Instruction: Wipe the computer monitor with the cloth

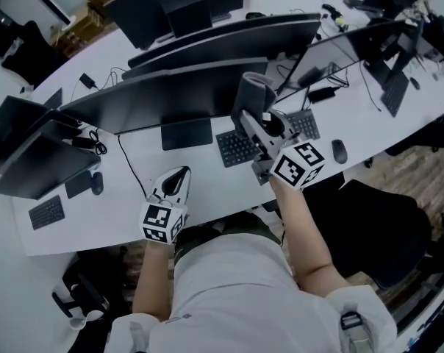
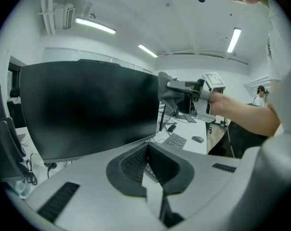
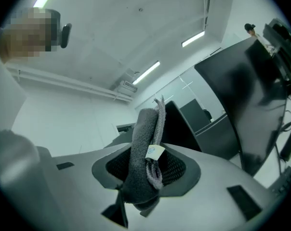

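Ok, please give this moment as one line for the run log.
left gripper: shut, empty | right gripper: shut on cloth | cloth: raised at monitor right edge, contact unclear

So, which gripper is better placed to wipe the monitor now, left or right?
Right. The right gripper is shut on the cloth, raised by the monitor; the left gripper is shut and empty.

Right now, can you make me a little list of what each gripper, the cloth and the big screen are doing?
Left gripper: fingers together, holding nothing, low over the desk
Right gripper: fingers shut on the cloth, raised
Cloth: grey, folded, up by the monitor's right edge
Monitor: dark screen, standing on the desk
Keyboard: on the desk, under the right gripper
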